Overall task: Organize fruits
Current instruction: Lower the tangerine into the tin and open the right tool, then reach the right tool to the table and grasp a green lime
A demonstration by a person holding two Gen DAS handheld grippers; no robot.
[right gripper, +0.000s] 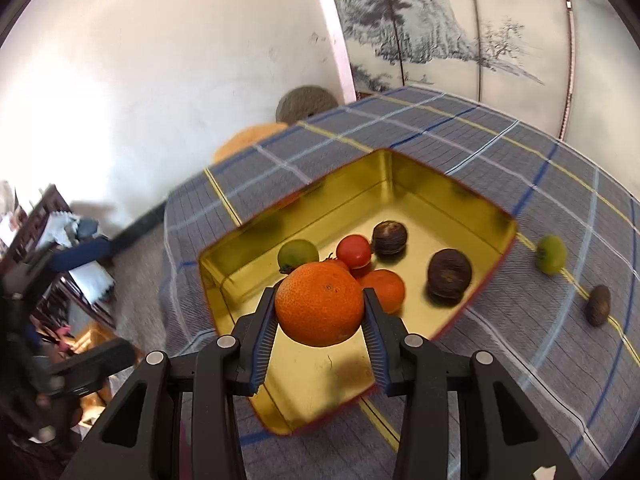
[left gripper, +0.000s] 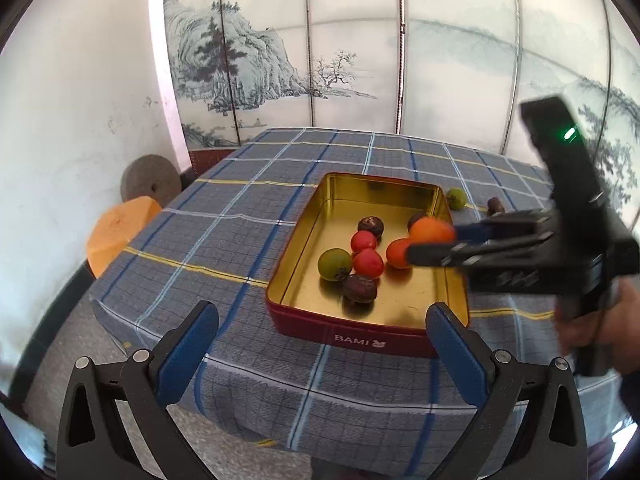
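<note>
Right hand-held gripper (right gripper: 320, 320) clamping an orange (right gripper: 320, 304) above the tin (right gripper: 224, 280), left hand-held gripper (left gripper: 322, 330) spread wide

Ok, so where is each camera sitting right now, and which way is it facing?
Left wrist: on the left gripper, held back off the near table edge, facing the tin and painted screen; its own open fingers show, plus the right gripper and holding hand.
Right wrist: on the right gripper, above the tin, angled down; its fingers clamp an orange.
Shared: tin, orange, loose green fruit, checked tablecloth.
</note>
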